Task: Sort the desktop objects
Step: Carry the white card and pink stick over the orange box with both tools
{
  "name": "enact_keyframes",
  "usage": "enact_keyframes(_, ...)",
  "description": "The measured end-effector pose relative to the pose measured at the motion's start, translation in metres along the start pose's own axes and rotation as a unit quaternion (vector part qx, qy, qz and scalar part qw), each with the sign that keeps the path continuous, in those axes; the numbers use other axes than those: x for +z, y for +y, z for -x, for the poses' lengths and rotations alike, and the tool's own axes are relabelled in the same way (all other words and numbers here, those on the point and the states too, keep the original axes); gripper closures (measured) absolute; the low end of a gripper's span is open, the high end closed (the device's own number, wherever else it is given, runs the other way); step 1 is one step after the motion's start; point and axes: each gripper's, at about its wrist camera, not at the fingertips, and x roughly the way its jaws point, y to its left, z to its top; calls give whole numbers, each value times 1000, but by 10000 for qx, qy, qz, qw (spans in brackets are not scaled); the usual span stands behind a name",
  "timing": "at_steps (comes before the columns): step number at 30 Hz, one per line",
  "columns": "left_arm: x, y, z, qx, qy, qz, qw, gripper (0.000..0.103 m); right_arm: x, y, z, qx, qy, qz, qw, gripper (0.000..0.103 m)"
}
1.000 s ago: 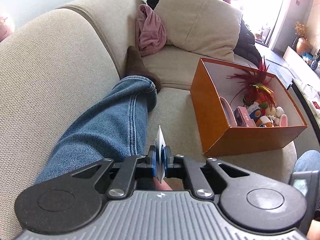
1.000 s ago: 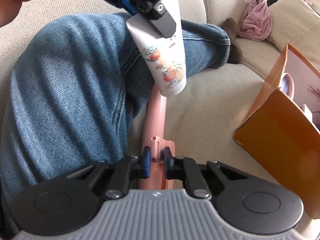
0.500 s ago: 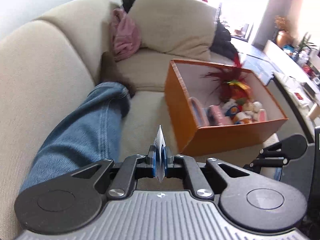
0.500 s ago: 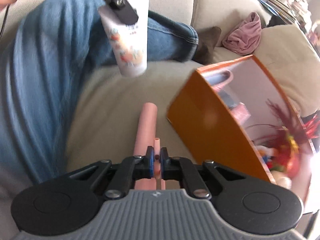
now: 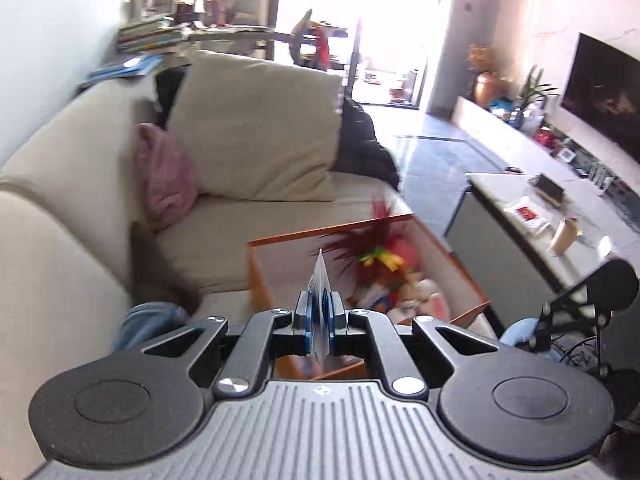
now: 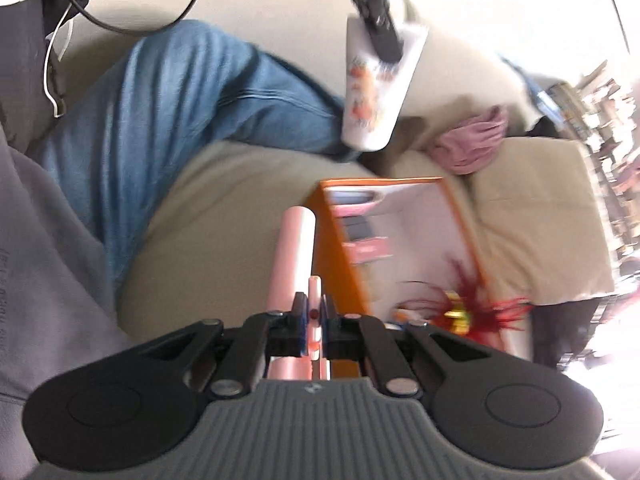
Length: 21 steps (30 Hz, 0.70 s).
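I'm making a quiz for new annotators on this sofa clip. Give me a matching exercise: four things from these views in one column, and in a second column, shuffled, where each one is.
Things:
1. white tube
2. pink tool
3. red feather toy
4. pink cloth

Places:
A. on the sofa beside the beige cushion
B. clamped in the left gripper
C. inside the orange box
D. clamped in the right gripper

Pairs: 1-B, 2-D, 3-C, 4-A
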Motion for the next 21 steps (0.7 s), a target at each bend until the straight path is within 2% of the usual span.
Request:
enact_keyframes(5,9,-11,-45,-560,335,509,9966,95,-13,-46,-6,-821,461,-336,9950,97)
enact_keyframes(7,8,-14,-67,-698,502,800,9931,95,-20,-65,-16,-983,556,-549,9921,97)
enact_keyframes(14,2,-7,-140,-665,1044,1579,9797,95,-34,-83,-50,-873,623,-845,9906,97)
enact_keyframes(21,-1,-12,-168,-531,1414,1597,9755,95,-47,-92,-64,-715,540,-996,9910,97)
